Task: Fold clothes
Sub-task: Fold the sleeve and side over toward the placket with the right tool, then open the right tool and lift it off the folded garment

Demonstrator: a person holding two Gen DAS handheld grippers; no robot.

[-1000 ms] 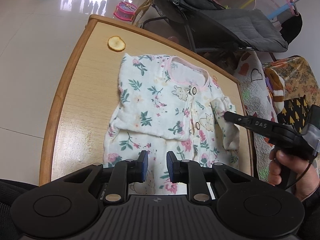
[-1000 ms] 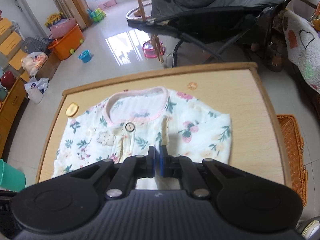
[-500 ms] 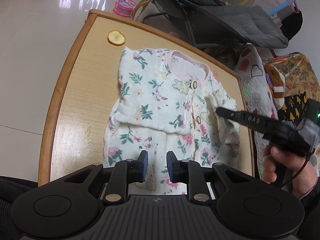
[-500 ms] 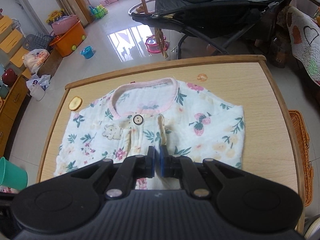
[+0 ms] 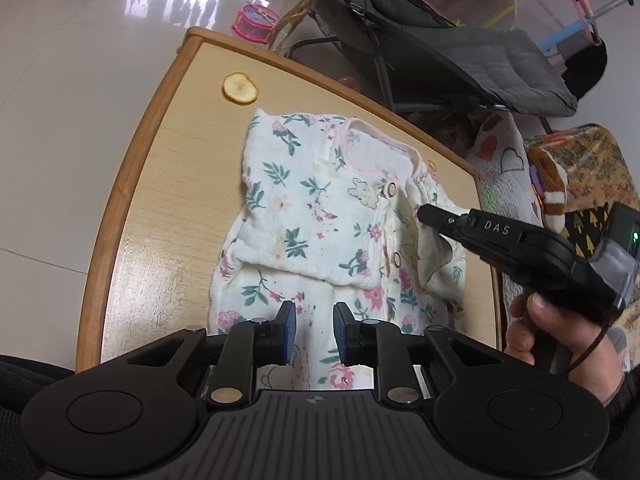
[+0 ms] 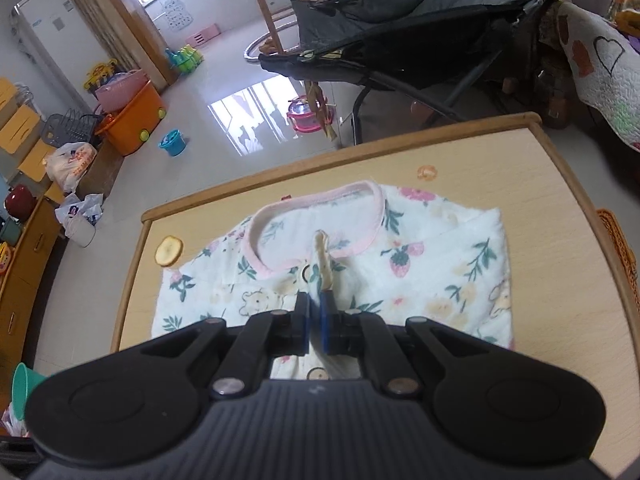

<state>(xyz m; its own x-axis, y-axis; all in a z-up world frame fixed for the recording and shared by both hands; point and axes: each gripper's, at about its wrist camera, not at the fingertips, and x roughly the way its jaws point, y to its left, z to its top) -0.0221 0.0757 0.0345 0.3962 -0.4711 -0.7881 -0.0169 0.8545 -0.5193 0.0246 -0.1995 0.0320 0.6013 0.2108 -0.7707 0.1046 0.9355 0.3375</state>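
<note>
A white baby garment [image 5: 320, 216] with a flower print and pink neckline lies flat on the wooden table [image 5: 168, 184]. Its left sleeve is folded in across the chest. My right gripper [image 6: 315, 312] is shut on the other sleeve's cuff [image 6: 320, 256] and holds it lifted over the buttons, just below the neckline. In the left wrist view the right gripper [image 5: 424, 213] comes in from the right, held by a hand [image 5: 560, 340]. My left gripper [image 5: 314, 332] hovers over the garment's lower part, slightly open, with nothing between its pads.
A round yellow slice [image 5: 239, 88] lies on the table beyond the garment's shoulder. A grey lounge chair [image 5: 460, 52] and a heart-print quilt [image 5: 500, 152] stand past the far edge. A wicker basket [image 6: 618, 240] sits off the table's right side, toys and bins [image 6: 132, 120] on the floor.
The right gripper has carried the sleeve cuff inward from the garment's side, over the chest towards the neckline. The left gripper has stayed where it was.
</note>
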